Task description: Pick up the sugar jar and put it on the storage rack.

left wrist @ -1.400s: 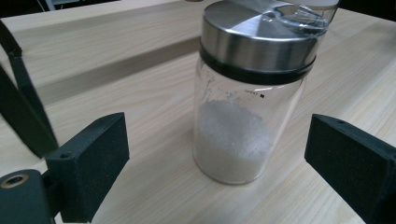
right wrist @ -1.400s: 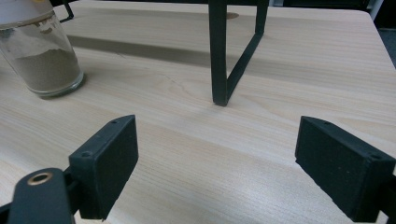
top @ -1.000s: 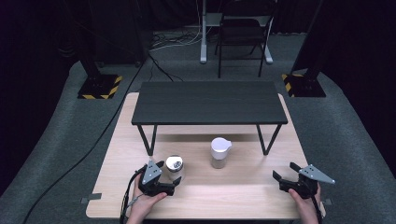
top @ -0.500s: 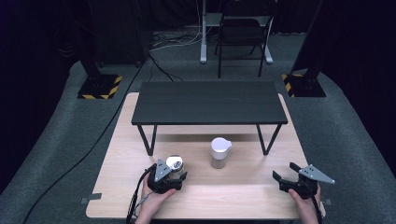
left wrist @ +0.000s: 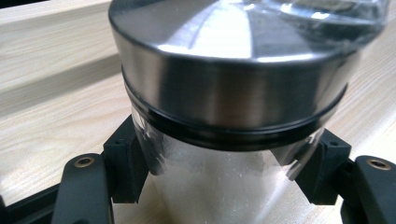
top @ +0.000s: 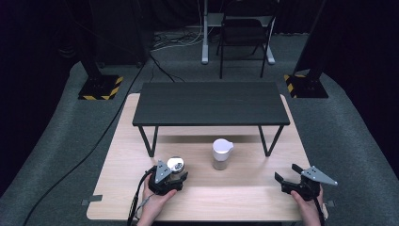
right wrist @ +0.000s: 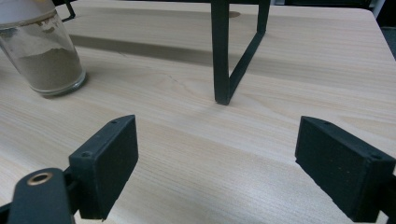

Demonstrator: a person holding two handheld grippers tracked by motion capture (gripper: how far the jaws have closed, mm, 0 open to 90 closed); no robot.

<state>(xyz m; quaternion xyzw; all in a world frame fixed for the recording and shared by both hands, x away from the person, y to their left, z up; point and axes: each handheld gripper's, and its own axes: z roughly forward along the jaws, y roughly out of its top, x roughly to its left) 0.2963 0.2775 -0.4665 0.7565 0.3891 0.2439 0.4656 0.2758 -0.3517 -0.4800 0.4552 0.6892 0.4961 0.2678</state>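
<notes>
Now the left gripper (top: 170,178) has closed round the steel-lidded jar (top: 176,165).

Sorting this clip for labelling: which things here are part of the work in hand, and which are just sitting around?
In the job:
- left claw, closed around the jar
- metal-lidded glass jar

Just there:
- right claw, open and holding nothing
- jar of brown powder
- black shelf
- wooden table

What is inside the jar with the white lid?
The jar with the white lid holds a brownish powder, filling roughly the lower half behind the clear glass. The lid covers the top, so the powder's surface from above stays hidden.
</notes>
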